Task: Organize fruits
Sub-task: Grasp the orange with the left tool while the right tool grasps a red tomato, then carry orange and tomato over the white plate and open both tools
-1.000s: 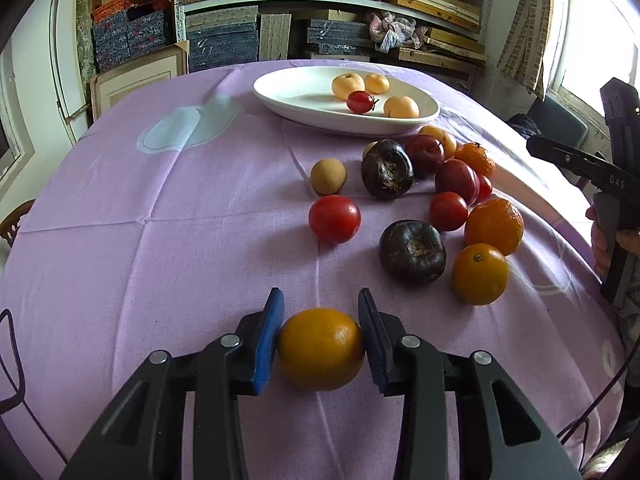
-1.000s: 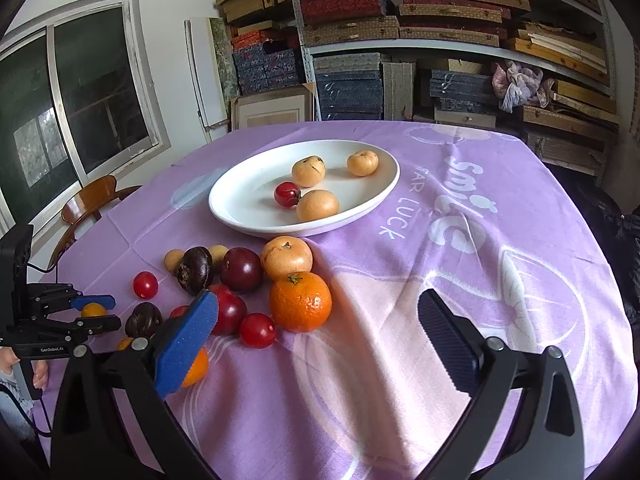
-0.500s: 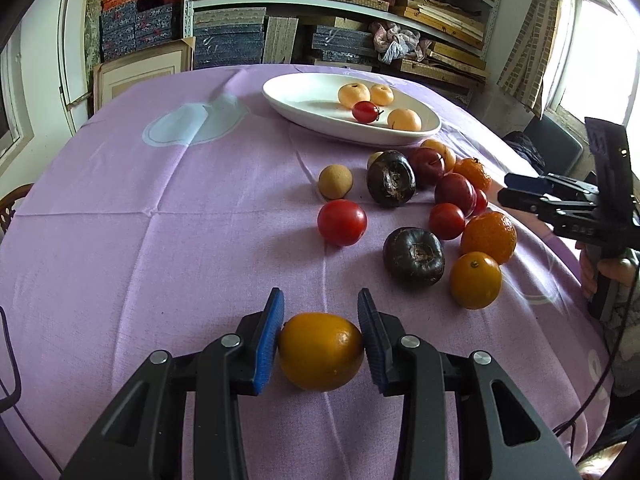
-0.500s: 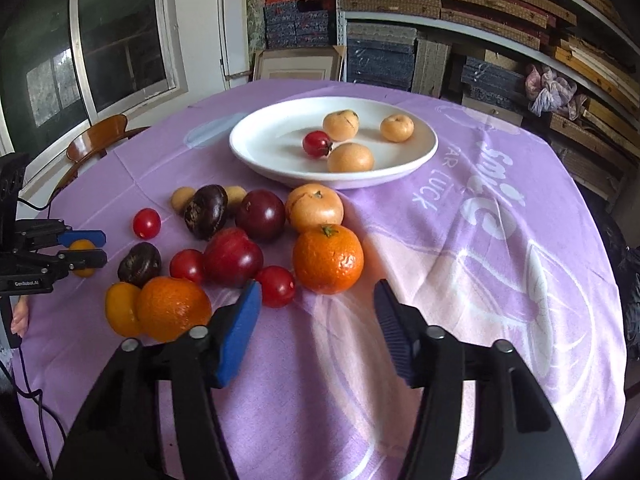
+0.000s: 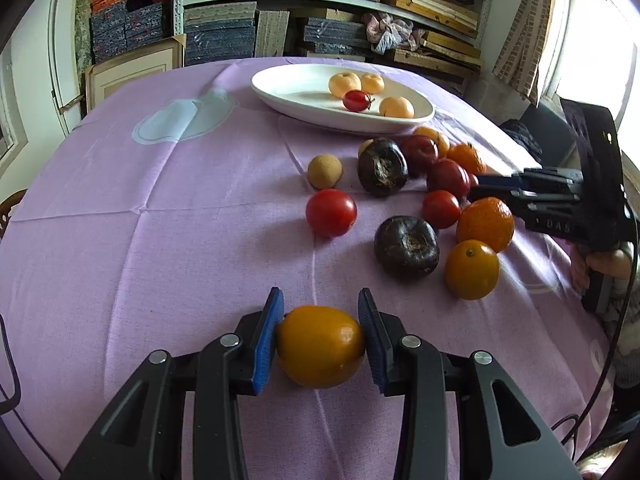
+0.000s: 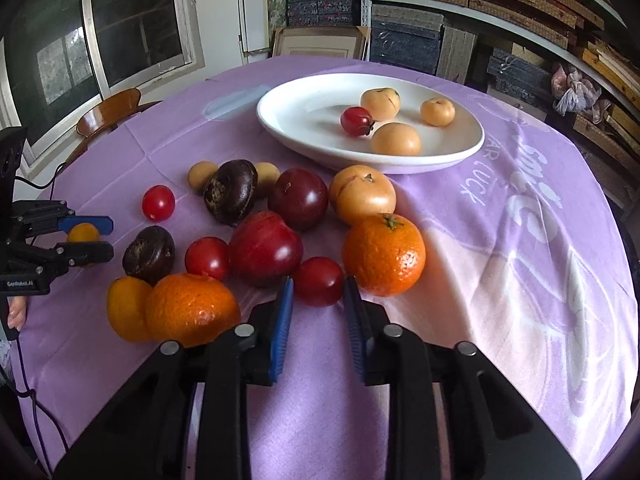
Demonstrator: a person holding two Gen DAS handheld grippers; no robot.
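My left gripper (image 5: 320, 308) is shut on a yellow-orange fruit (image 5: 320, 346) just above the purple tablecloth (image 5: 160, 240); it also shows in the right wrist view (image 6: 83, 233). My right gripper (image 6: 318, 286) is open, its blue pads on either side of a small red tomato (image 6: 318, 281), close but apart from it. A white oval plate (image 6: 320, 136) at the back holds three pale peach fruits and a red tomato (image 6: 356, 121). Several loose fruits lie in front of it: oranges (image 6: 384, 254), plums (image 6: 298, 199), dark fruits (image 6: 230, 191), tomatoes.
An orange (image 6: 192, 310) and a yellow fruit (image 6: 128, 308) lie just left of my right gripper. A red apple-like fruit (image 6: 264, 248) sits behind the tomato. Shelves with stacked boxes (image 5: 220, 36) stand beyond the table. A wooden chair (image 6: 108, 110) is at the left.
My right gripper moved forward and down to the fruit cluster and narrowed around the small red tomato. My left gripper stayed shut on the yellow-orange fruit.
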